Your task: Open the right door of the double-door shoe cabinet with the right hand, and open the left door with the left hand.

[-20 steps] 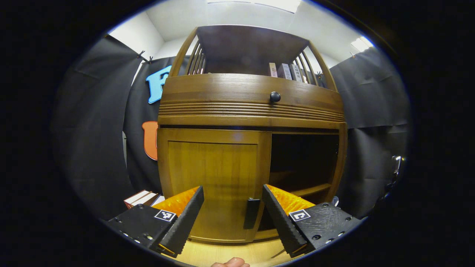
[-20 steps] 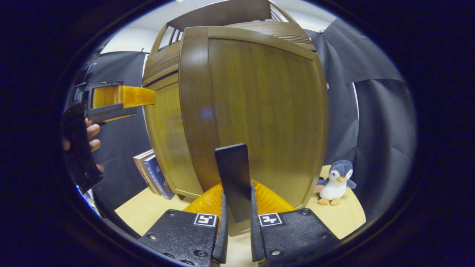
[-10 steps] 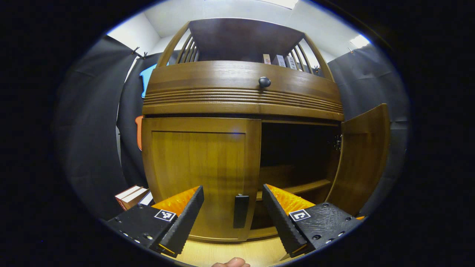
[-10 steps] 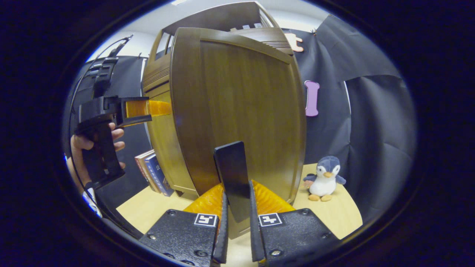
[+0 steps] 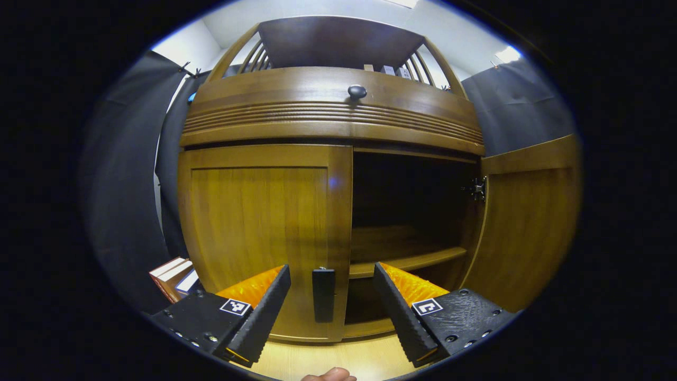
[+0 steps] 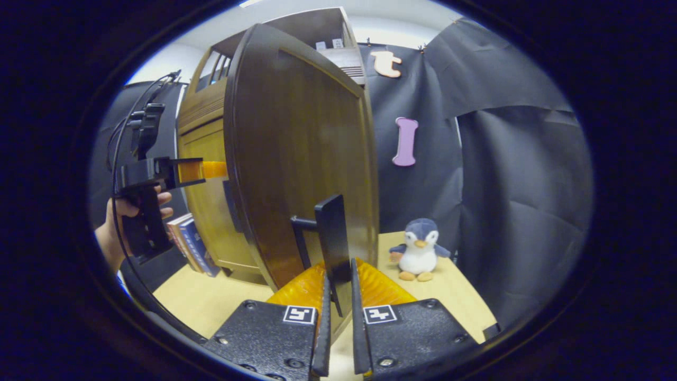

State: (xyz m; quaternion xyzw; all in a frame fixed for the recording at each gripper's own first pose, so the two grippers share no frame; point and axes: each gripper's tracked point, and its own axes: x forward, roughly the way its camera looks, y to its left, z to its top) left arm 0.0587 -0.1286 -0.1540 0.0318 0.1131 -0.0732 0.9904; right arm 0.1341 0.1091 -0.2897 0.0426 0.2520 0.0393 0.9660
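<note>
The wooden shoe cabinet stands in front of me. Its left door is closed, with a dark flat handle low on its right edge. My left gripper is open, and that handle sits between its fingers without touching them. The right door is swung wide, baring a dark inside and a shelf. In the right gripper view my right gripper is shut on the right door's handle, with the door seen nearly edge-on. The left gripper appears at the left, held by a hand.
Books lean beside the cabinet's left foot, also seen as books in the right gripper view. A plush penguin sits on the light wooden floor to the right of the open door. Black cloth hangs all around.
The right door has swung farther open with my right gripper on its handle. My left gripper has come closer to the left door, so its handle now lies between the fingers.
</note>
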